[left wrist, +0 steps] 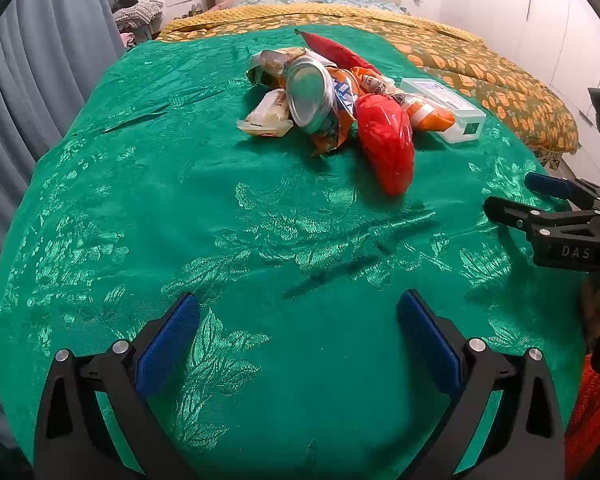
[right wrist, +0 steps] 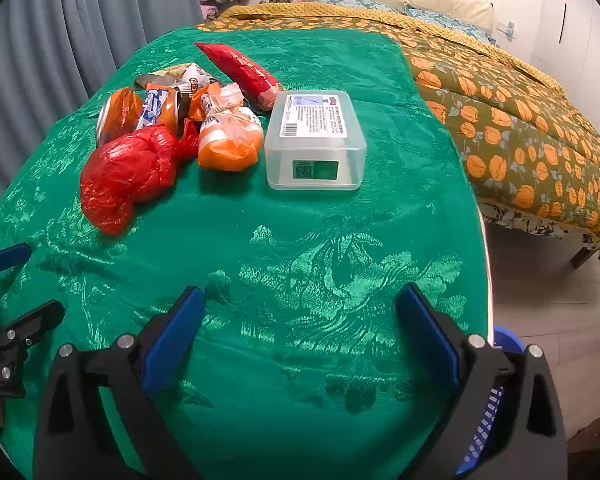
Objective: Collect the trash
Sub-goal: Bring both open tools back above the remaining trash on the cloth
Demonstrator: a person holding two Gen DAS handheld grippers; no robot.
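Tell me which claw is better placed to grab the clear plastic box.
Probably right. The clear plastic box lies straight ahead of the open right claw, with bare green cloth between. From the open left claw, it sits far right behind the red bag.

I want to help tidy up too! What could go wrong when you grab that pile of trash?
The can lies tilted on top of wrappers, so pulling one piece may send it rolling across the green cloth. The red plastic bag is soft and crinkly and could slip from a pinch. The clear plastic box sits right beside the orange bag, so the open right hand-held gripper might bump it.
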